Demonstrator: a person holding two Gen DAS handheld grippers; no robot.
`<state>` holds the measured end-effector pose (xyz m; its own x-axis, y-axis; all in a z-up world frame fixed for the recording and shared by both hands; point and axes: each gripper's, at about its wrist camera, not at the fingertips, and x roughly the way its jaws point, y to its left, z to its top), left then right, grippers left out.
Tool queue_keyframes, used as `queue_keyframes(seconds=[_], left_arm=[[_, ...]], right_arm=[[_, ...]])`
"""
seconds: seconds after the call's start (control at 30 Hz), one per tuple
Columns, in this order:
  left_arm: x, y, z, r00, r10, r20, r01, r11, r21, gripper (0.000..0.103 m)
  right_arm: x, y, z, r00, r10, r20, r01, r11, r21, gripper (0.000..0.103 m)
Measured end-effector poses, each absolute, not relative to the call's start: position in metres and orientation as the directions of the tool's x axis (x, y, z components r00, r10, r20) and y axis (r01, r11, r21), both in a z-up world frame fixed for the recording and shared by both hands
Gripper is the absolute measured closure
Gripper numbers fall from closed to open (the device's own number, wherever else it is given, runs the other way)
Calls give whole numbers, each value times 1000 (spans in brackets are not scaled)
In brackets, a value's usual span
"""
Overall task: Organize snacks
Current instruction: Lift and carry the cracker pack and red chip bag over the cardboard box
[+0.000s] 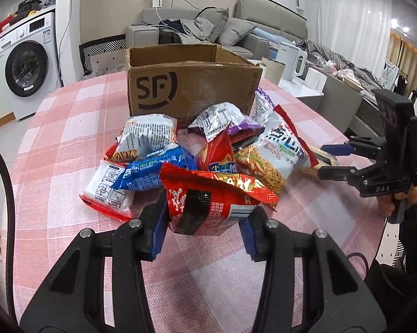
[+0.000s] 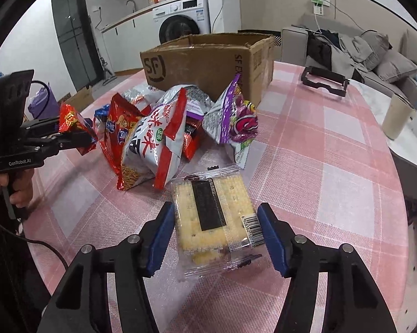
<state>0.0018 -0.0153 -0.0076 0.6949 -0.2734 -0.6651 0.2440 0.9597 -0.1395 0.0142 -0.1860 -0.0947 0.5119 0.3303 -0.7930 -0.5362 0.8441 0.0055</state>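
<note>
Left tool (image 1: 203, 230) grips red packet (image 1: 208, 205); right tool (image 2: 215, 236) clamps cracker pack (image 2: 214, 216).

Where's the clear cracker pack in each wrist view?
Left wrist: only its edge shows, far right, between the right gripper fingers: cracker pack.
Right wrist: bottom centre, cracker pack between the pads.
Shared landmark: cardboard box behind the snack pile.

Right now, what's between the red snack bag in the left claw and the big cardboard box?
A heap of other snack bags fills the stretch between the red bag and the box. The left wrist view shows it best.
</note>
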Motion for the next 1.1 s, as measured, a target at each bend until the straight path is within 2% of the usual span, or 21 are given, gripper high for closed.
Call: queue_keyframes(seconds=[0.43,0.77,1.1], left_arm=[[-8,-14,6,723,-263,-639,227,964,-140,61],[-5,-11,26,758,-243,-605,205,970,-132,61],[21,-7,49,794,-172,-583,133,985,-110,61]], right_arm=[[-3,-214,-71,581,397,-710,-473,875,102,41],[-2,-196,-41,639,449,-624,-489,864,122,41],[20,-171,-15,676,475,-564,-491,861,136,41]])
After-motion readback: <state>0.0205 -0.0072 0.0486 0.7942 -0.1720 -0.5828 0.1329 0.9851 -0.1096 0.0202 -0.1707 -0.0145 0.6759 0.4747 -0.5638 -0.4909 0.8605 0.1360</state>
